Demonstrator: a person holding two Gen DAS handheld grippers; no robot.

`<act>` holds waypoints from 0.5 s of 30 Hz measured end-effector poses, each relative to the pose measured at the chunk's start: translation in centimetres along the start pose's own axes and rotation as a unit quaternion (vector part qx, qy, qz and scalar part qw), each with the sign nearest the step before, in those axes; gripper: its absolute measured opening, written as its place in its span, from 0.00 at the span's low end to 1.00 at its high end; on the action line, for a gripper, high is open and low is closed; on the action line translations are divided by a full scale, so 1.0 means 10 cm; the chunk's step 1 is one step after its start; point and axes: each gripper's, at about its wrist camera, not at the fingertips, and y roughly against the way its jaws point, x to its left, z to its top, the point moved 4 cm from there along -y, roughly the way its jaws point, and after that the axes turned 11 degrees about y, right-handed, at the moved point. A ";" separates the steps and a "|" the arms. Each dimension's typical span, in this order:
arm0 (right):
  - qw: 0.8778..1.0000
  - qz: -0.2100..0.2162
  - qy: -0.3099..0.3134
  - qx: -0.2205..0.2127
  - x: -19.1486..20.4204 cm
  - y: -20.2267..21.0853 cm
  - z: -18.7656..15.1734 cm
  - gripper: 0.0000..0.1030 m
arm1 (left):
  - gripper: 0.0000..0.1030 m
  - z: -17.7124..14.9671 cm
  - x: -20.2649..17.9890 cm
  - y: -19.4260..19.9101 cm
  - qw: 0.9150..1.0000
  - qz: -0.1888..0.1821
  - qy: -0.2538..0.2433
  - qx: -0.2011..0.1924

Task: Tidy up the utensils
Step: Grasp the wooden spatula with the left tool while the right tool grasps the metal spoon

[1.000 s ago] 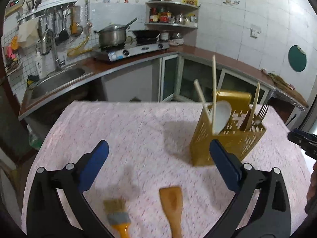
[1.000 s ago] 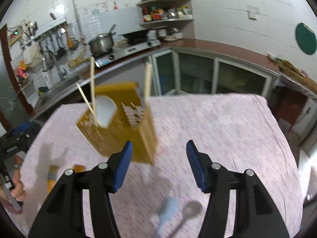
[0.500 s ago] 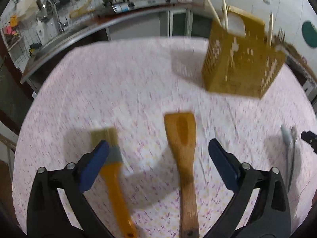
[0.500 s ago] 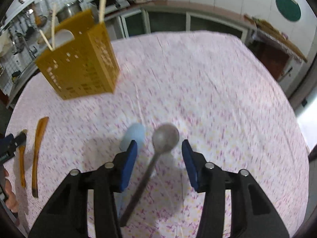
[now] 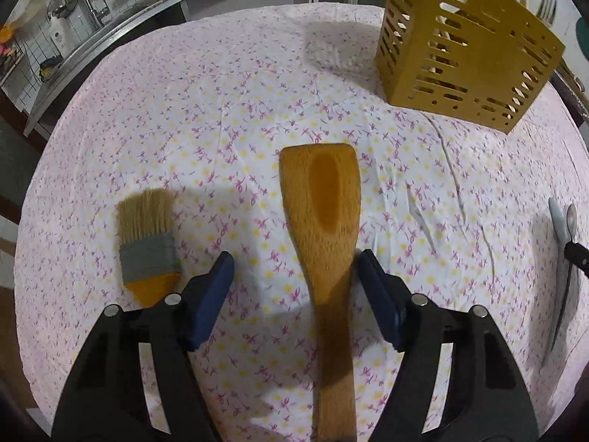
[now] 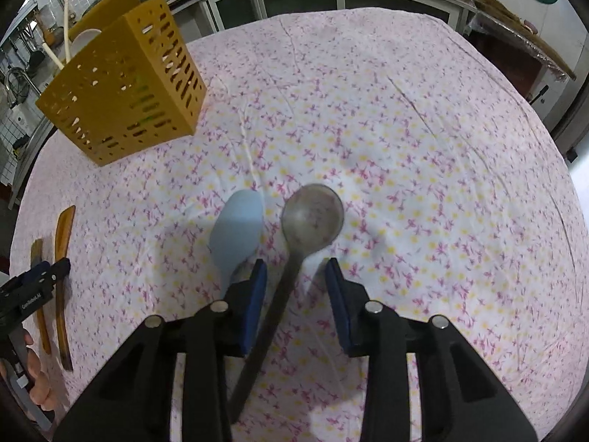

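left hand-held gripper (image 5: 294, 280) jaws apart round flat wooden spatula (image 5: 324, 221) | right hand-held gripper (image 6: 296, 283) jaws apart over grey metal ladle (image 6: 311, 217) | yellow slotted plastic caddy (image 6: 125, 95) sits behind

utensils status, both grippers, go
Left gripper open astride wooden spatula. Right gripper open astride metal spoon. Yellow caddy unobstructed.

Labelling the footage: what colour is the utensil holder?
Mustard yellow utensil holder, clearest in the right wrist view.
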 end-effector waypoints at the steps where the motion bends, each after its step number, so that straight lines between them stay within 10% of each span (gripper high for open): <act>1: 1.000 -0.003 0.001 0.002 0.00 -0.02 0.02 0.29 | 0.66 0.05 0.00 -0.02 1.000 -0.002 0.003 0.002; 15: 0.999 0.005 0.031 -0.023 -0.04 0.06 0.00 0.09 | 0.32 0.23 -0.13 -0.01 0.999 -0.022 -0.028 0.007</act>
